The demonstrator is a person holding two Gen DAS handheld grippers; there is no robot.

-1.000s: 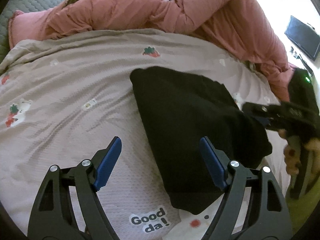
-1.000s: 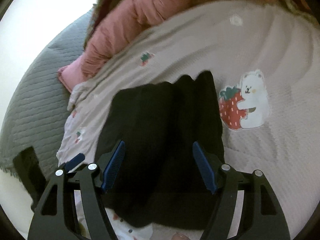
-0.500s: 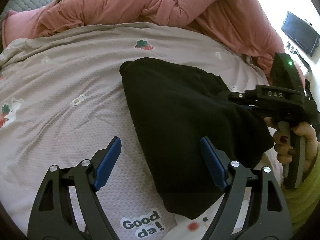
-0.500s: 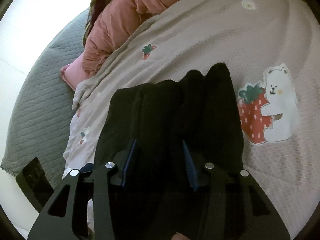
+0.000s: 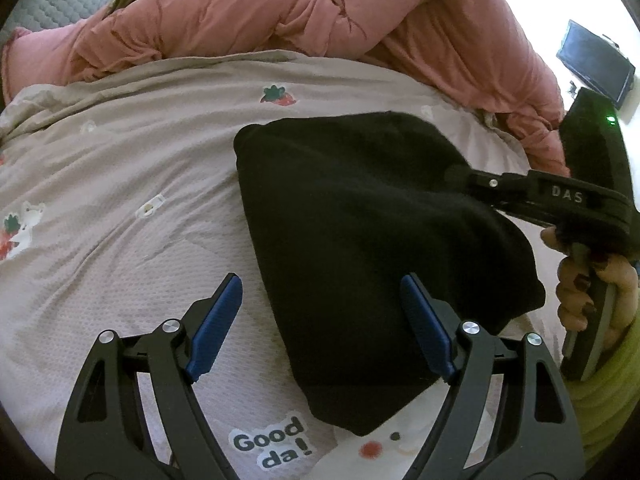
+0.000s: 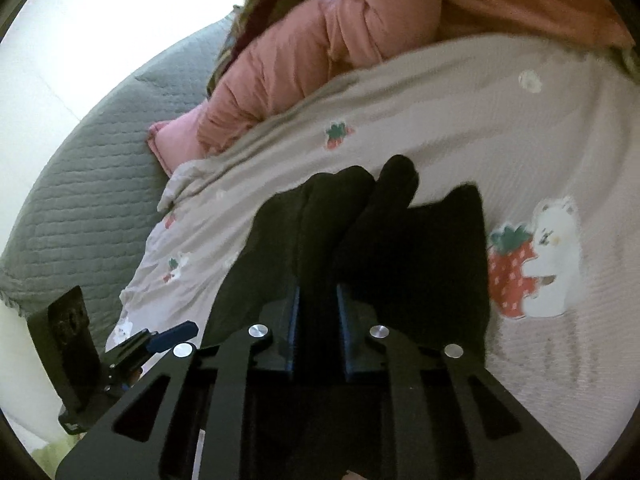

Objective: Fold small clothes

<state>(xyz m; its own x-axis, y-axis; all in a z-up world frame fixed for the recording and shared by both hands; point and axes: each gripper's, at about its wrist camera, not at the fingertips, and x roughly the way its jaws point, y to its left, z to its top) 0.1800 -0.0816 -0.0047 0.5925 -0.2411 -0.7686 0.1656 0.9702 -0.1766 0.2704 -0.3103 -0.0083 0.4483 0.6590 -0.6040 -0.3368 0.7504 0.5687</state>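
Right gripper (image 6: 316, 316) closing — pinching black garment (image 5: 360, 240)

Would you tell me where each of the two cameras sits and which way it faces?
Left wrist: on the left gripper, looking down along its open fingers at the black garment on the bedspread; the right gripper and the hand holding it show.
Right wrist: on the right gripper, looking down along fingers closing on a pinched ridge of the garment; the left gripper shows at lower left.
Shared: garment, bedspread, pink quilt, each other's gripper.
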